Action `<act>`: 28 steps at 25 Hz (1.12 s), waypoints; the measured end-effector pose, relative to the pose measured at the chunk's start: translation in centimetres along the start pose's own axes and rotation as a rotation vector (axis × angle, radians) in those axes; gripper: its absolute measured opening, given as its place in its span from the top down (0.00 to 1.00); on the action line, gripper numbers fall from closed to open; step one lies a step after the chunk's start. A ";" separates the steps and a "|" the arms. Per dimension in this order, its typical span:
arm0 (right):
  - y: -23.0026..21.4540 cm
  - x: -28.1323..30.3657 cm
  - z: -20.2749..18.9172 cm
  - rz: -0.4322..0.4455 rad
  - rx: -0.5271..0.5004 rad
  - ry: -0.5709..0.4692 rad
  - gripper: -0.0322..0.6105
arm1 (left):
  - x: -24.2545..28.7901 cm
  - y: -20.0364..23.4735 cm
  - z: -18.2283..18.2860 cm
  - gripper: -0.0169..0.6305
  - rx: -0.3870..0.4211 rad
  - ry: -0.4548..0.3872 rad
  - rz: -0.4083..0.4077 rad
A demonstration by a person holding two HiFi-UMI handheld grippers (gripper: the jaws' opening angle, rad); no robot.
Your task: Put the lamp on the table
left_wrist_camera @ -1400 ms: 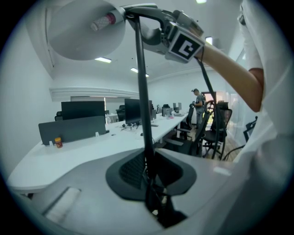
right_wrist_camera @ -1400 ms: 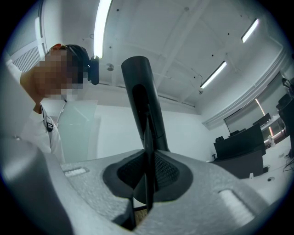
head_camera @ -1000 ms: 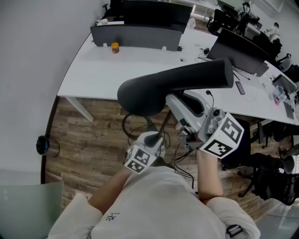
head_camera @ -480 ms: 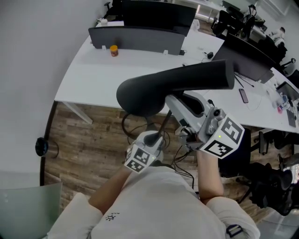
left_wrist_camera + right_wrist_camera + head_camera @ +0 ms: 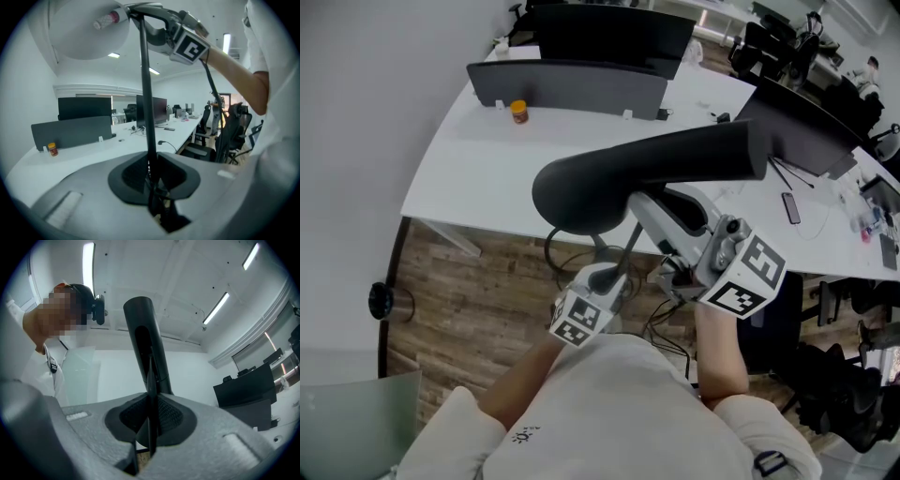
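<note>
Table [image 5: 478,173] nearer — lamp [image 5: 661,167] stem upright, head stretched left-right.

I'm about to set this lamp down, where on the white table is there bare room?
The table is bare in front of the grey divider and the small jar, down to its near edge. Its right end is crowded: a phone, a dark screen.

Lamp [image 5: 647,173]: outer shell matt dark grey, smooth, plastic by its look. Its stem [image 5: 146,103]: thin, smooth, dark, slight sheen. Casings of my left gripper [image 5: 152,190] and my right gripper [image 5: 149,430]: pale grey matt plastic, finely grained. My pads [image 5: 169,416]: black, mesh-textured. Table [image 5: 487,159]: smooth white top. Floor [image 5: 478,291]: wood-grain planks. Shirt [image 5: 609,412]: soft pale cloth.
</note>
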State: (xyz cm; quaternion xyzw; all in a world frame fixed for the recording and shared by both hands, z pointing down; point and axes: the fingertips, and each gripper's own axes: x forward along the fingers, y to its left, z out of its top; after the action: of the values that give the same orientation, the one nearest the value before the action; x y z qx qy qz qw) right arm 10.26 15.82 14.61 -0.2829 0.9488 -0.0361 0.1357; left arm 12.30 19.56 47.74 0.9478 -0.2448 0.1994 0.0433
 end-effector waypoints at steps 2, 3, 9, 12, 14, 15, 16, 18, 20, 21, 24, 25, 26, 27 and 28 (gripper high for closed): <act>-1.4 -0.4 0.2 0.002 0.002 -0.002 0.89 | 1.3 0.3 0.4 0.89 -0.001 0.003 0.001; -2.1 -0.6 0.3 0.003 0.002 -0.002 0.89 | 2.0 0.5 0.7 0.89 -0.002 0.004 0.002; -6.0 -1.7 0.7 0.009 0.011 -0.004 0.89 | 5.5 1.3 1.8 0.89 -0.008 0.013 0.010; -7.6 -2.1 0.7 0.016 0.018 -0.002 0.89 | 7.1 1.6 2.1 0.89 -0.009 0.019 0.013; -8.6 -2.4 0.8 0.020 0.024 -0.002 0.89 | 8.0 1.7 2.3 0.89 -0.013 0.025 0.016; -9.1 -2.5 0.8 0.022 0.028 -0.002 0.89 | 8.4 1.8 2.4 0.89 -0.016 0.028 0.017; -9.6 -2.7 0.8 0.024 0.032 -0.002 0.89 | 8.8 1.8 2.5 0.89 -0.019 0.031 0.018; -10.4 -3.0 0.7 0.029 0.039 0.000 0.89 | 9.5 1.8 2.5 0.89 -0.025 0.037 0.022; -11.1 -3.3 0.5 0.032 0.048 0.002 0.89 | 10.2 1.8 2.4 0.89 -0.030 0.043 0.025; -11.5 -3.5 0.4 0.034 0.051 0.003 0.89 | 10.5 1.8 2.4 0.89 -0.032 0.045 0.025; -12.3 -3.7 0.1 0.039 0.056 0.006 0.89 | 11.2 1.9 2.1 0.89 -0.040 0.054 0.025; -12.5 -3.7 -0.1 0.039 0.059 0.008 0.89 | 11.4 1.8 2.0 0.89 -0.043 0.056 0.024; -12.6 -3.8 -0.2 0.039 0.062 0.010 0.89 | 11.6 1.8 1.8 0.89 -0.045 0.057 0.023; -12.7 -3.9 -0.3 0.040 0.065 0.012 0.89 | 11.7 1.7 1.7 0.89 -0.047 0.060 0.022; -12.8 -4.0 -0.3 0.041 0.068 0.013 0.89 | 11.9 1.6 1.7 0.89 -0.049 0.063 0.021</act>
State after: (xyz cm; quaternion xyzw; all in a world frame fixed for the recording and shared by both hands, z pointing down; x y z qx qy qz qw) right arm 20.12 7.31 17.75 -0.2584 0.9535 -0.0672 0.1396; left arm 21.63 12.58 50.91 0.9371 -0.2582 0.2235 0.0721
